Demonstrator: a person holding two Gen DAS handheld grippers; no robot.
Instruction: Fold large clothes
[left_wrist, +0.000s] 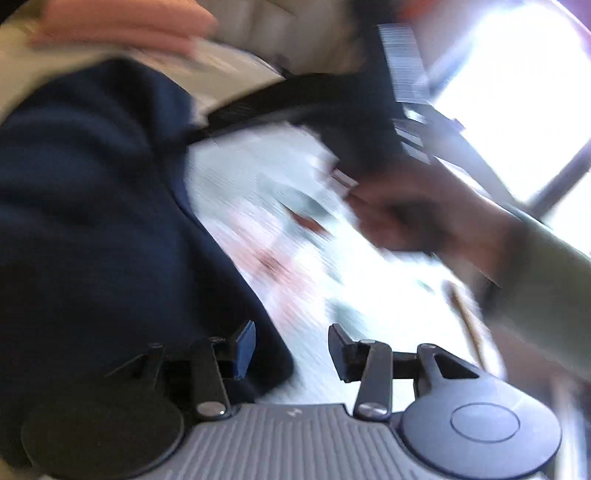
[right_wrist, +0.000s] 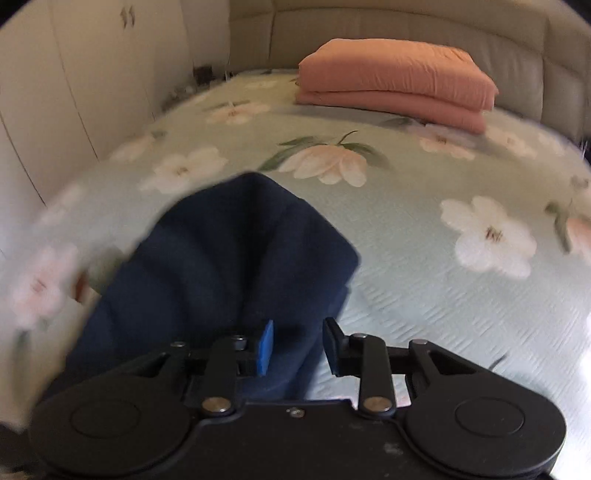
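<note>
the navy garment (right_wrist: 221, 266) lies bunched on the flowered bedspread (right_wrist: 424, 258), well apart from the folded orange blanket (right_wrist: 395, 81) by the headboard. the right gripper (right_wrist: 297, 347) has its jaws partly apart with a fold of the navy cloth running between them; whether the pads actually pinch it cannot be told. the left gripper (left_wrist: 291, 350) stands released, nothing between its fingers, the dark cloth just beside its blue pad. the left view is badly blurred. the cloth looks soft, limp and fairly thick, likely to sag and slip if held by one layer, so a hem or corner taken through its full thickness seems the safer hold.
</note>
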